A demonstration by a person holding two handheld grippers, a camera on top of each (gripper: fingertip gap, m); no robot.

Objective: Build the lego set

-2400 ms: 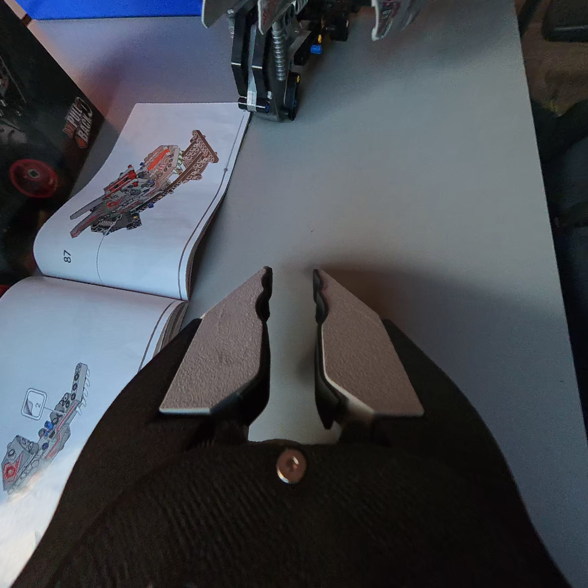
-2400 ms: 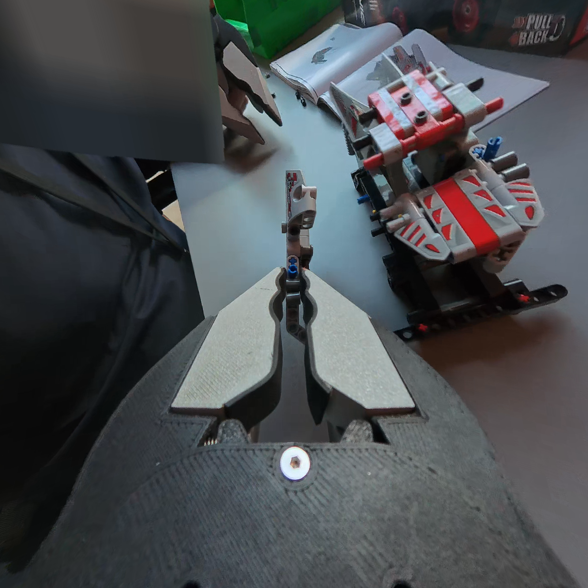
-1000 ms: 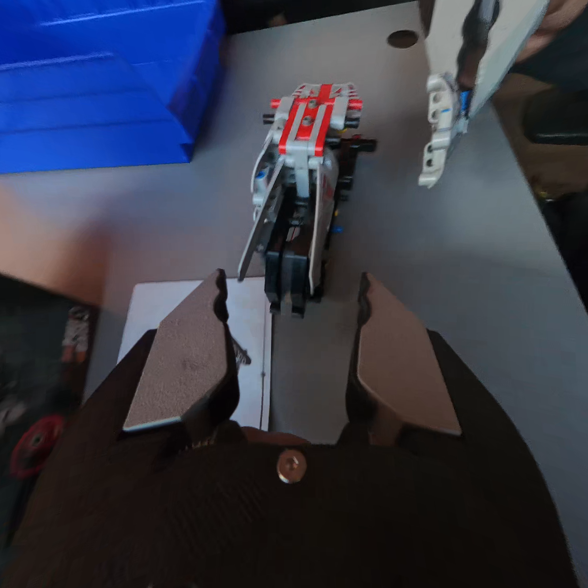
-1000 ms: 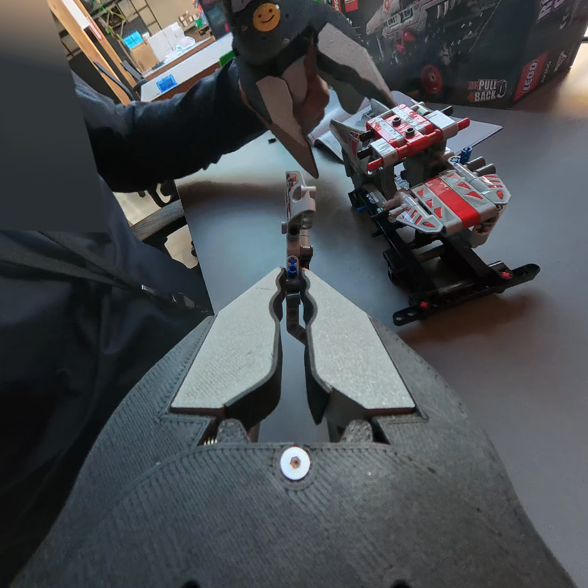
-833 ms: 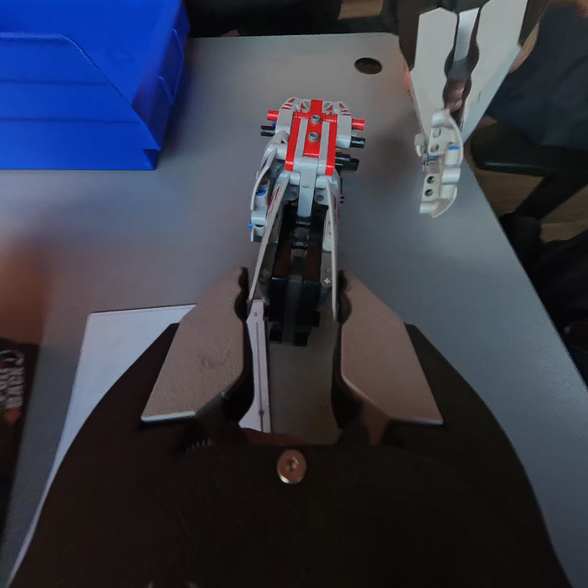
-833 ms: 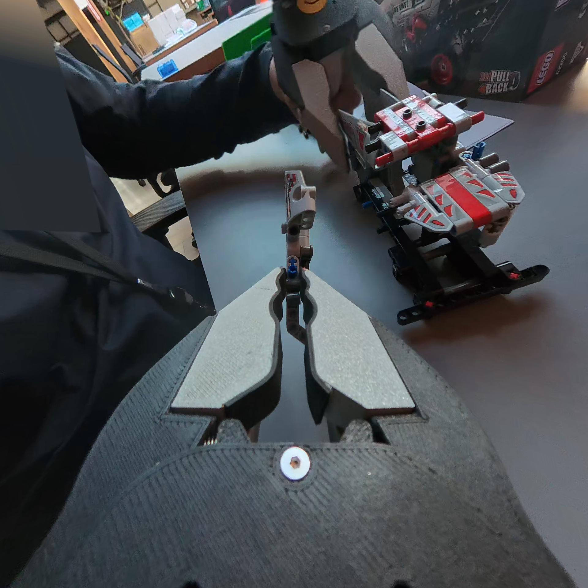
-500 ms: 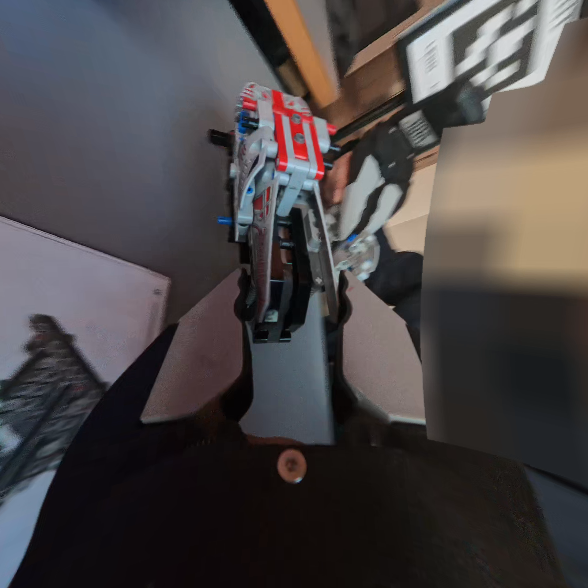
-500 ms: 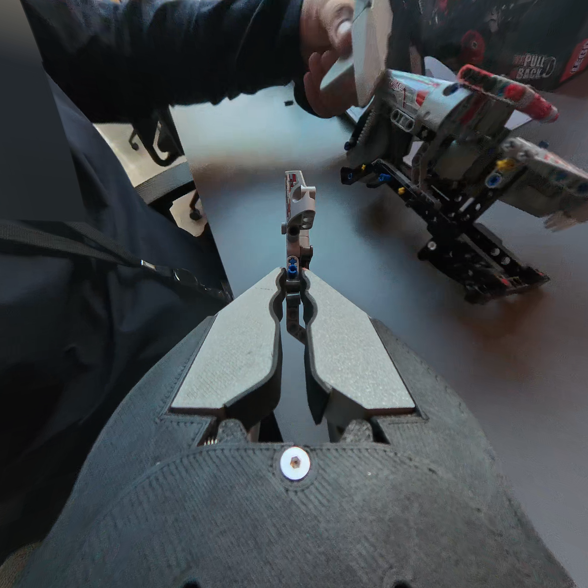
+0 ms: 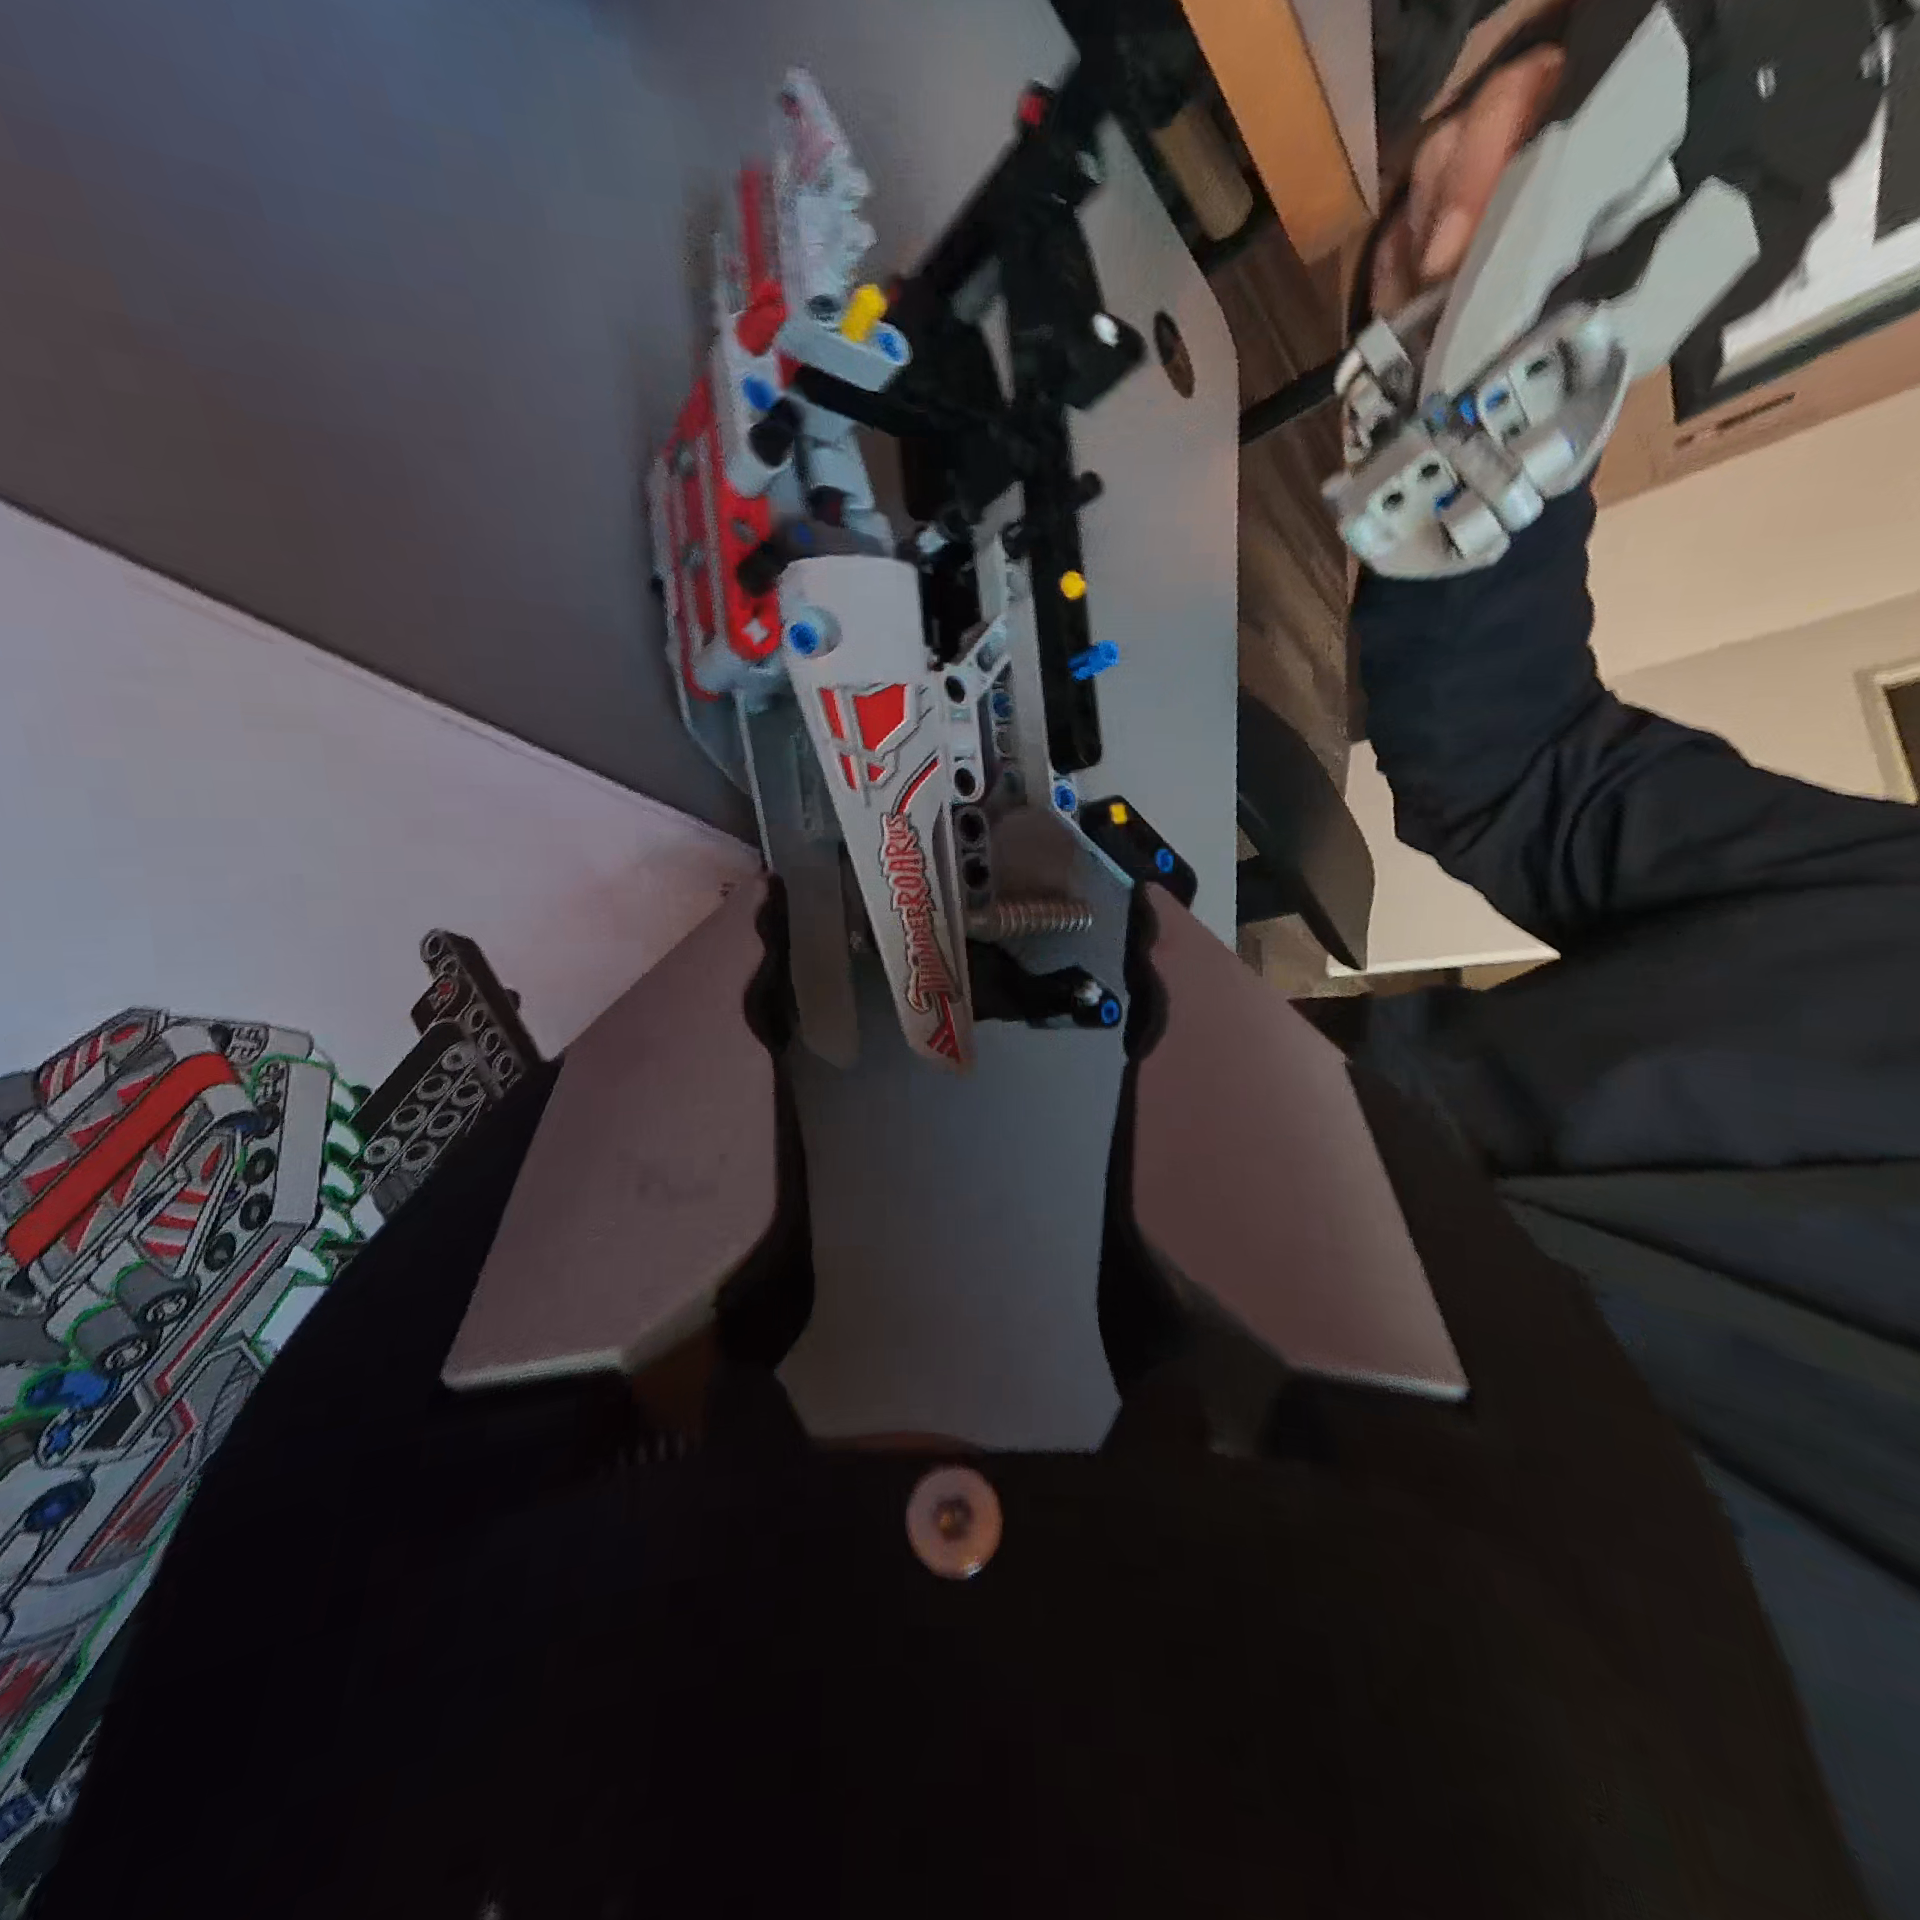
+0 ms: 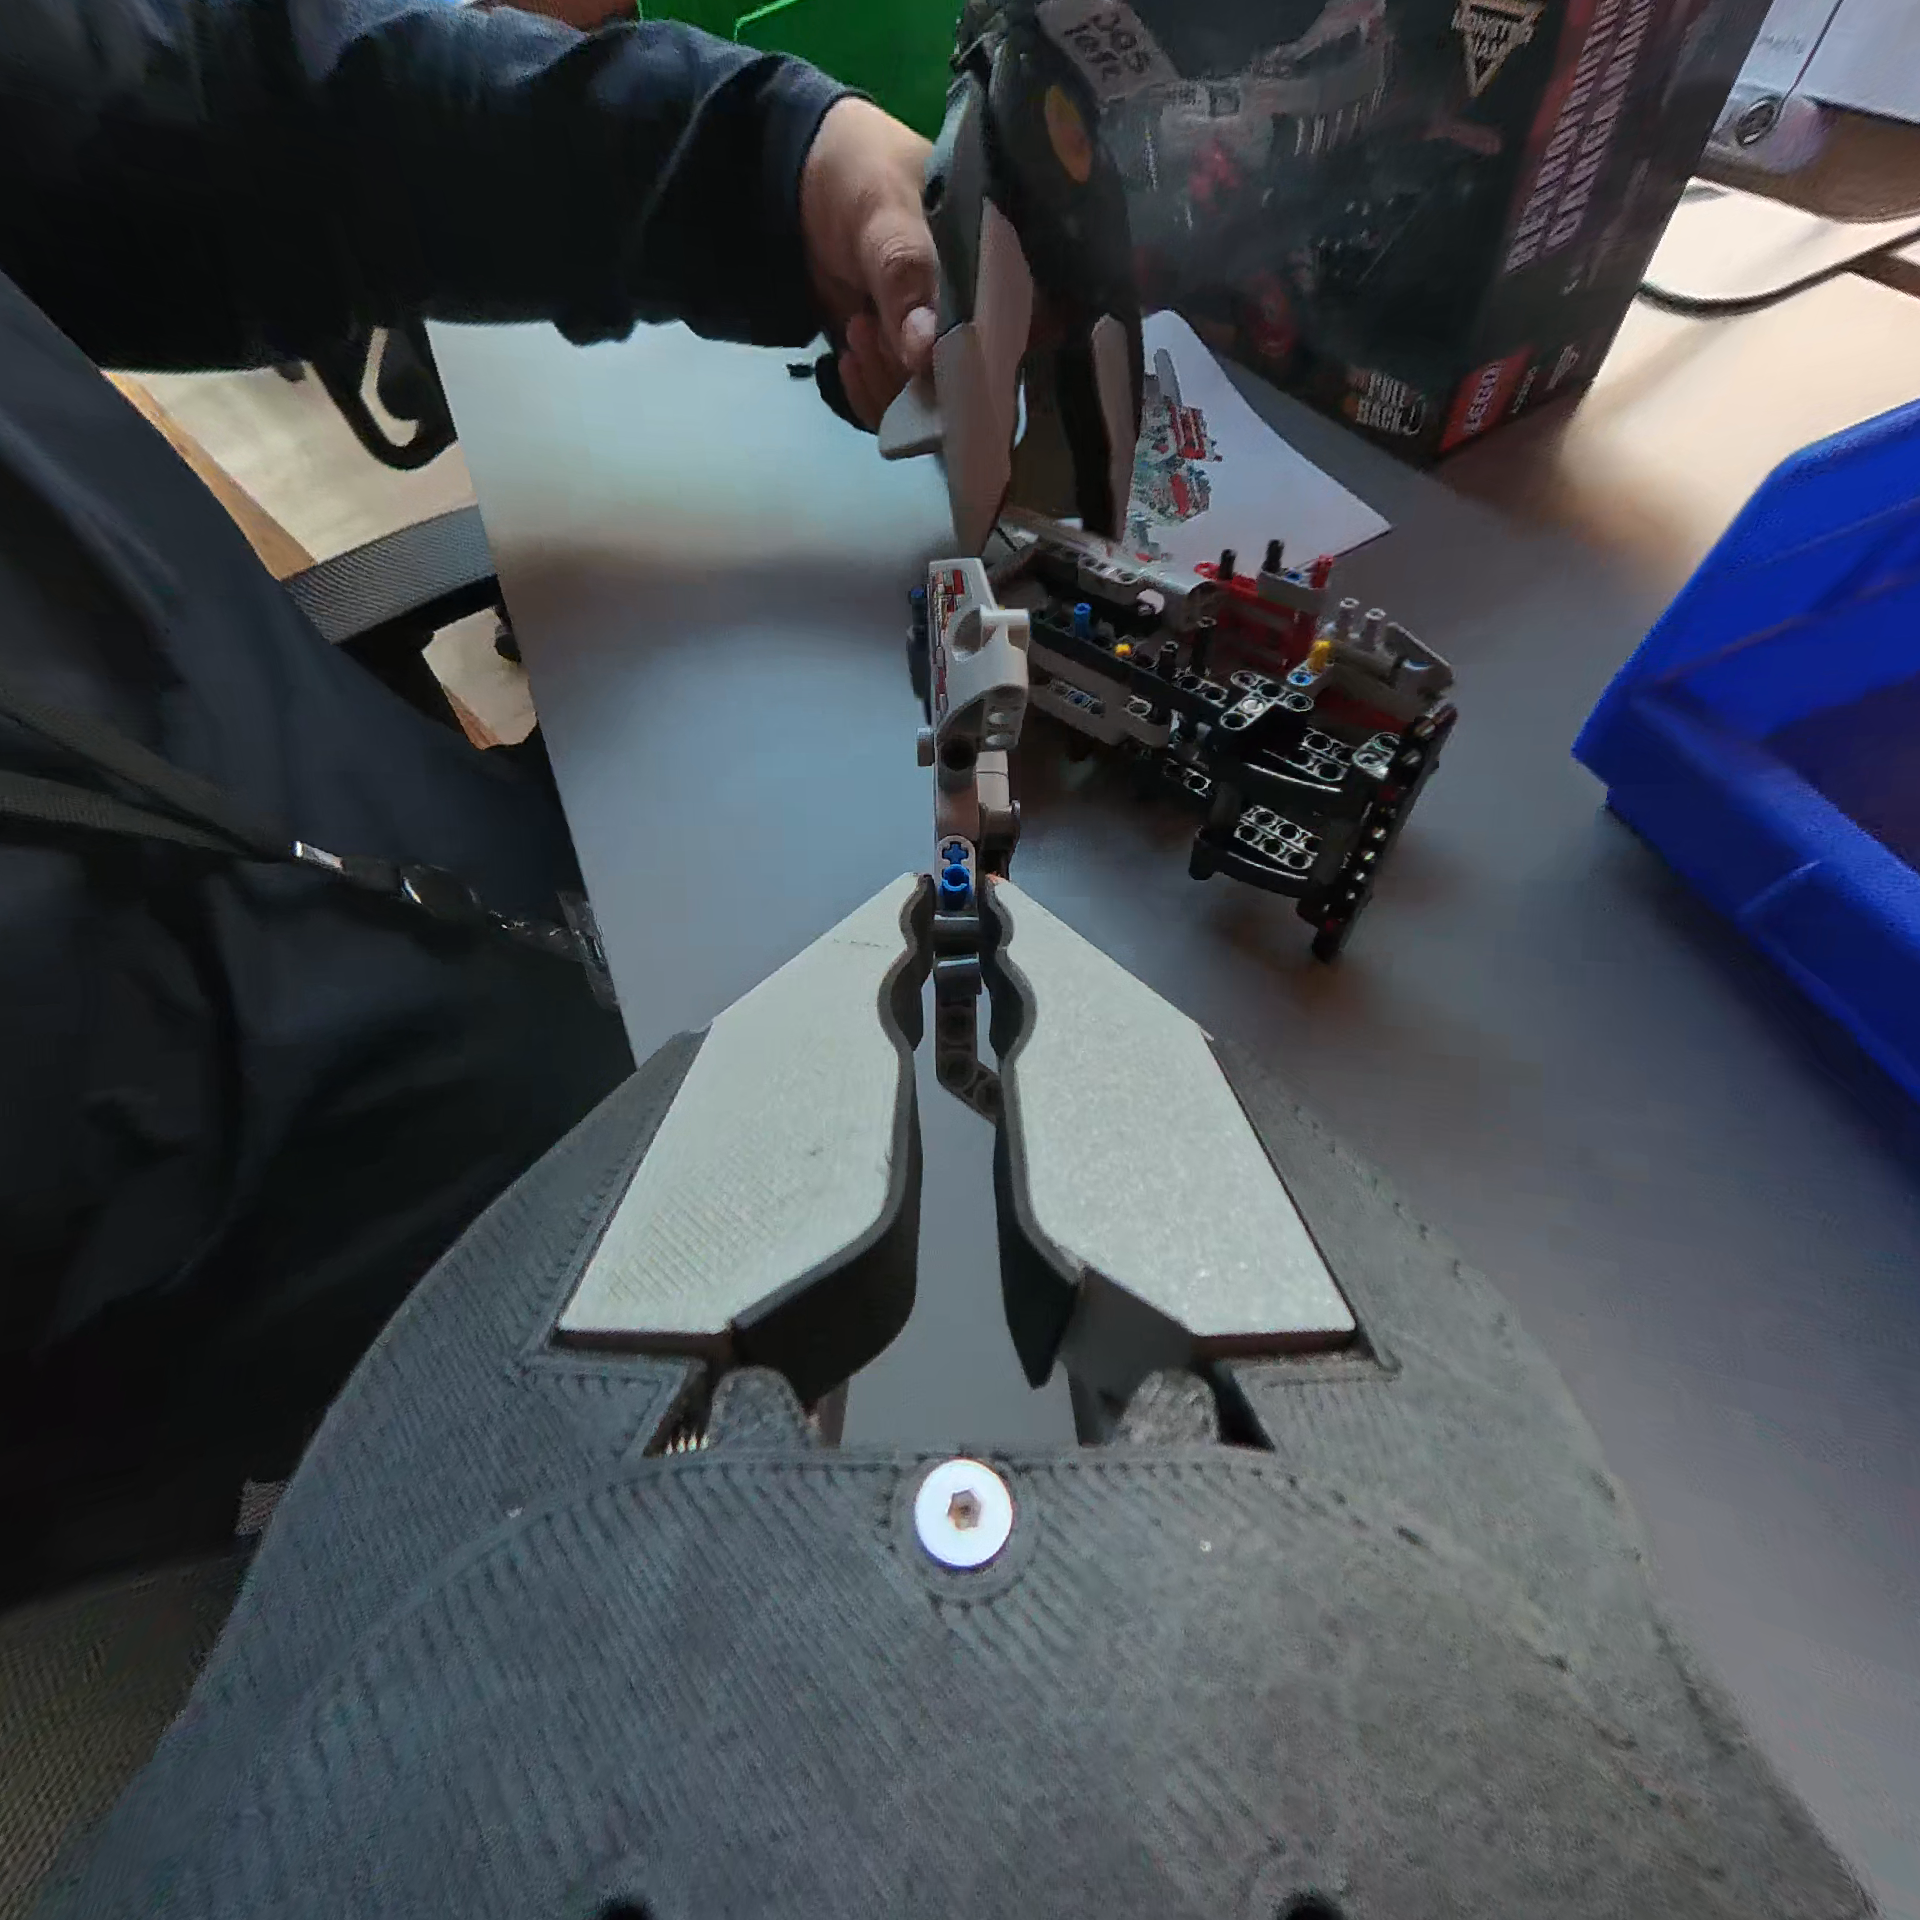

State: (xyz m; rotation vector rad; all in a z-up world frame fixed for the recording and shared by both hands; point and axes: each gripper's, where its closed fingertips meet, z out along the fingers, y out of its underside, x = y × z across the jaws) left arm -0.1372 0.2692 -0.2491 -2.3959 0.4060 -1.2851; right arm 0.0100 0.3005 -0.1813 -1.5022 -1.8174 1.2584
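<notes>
The red, grey and black lego vehicle (image 9: 894, 644) lies tipped on its side on the grey table (image 9: 312, 312). My left gripper (image 9: 951, 956) is shut on its rear end, with the side panel and a spring between the jaws. In the right wrist view the vehicle (image 10: 1226, 707) shows its black underside frame, with the left gripper (image 10: 1039, 520) above its near end. My right gripper (image 10: 956, 914) is shut on a slim grey lego sub-assembly (image 10: 971, 717) with a blue pin and holds it upright, just left of the vehicle. The sub-assembly also shows in the left wrist view (image 9: 1465, 468).
An open instruction booklet (image 9: 260, 831) lies beside the vehicle and also shows in the right wrist view (image 10: 1236, 457). A dark lego box (image 10: 1403, 208) stands behind it. A blue bin (image 10: 1766, 707) is at the right. A person's sleeve (image 10: 416, 177) reaches across the table's left edge. The grippers' ends are close to 20 cm from one another.
My left gripper opened, moved up to the vehicle, closed on its rear end and tipped it onto its side. My right gripper kept its hold on the grey sub-assembly.
</notes>
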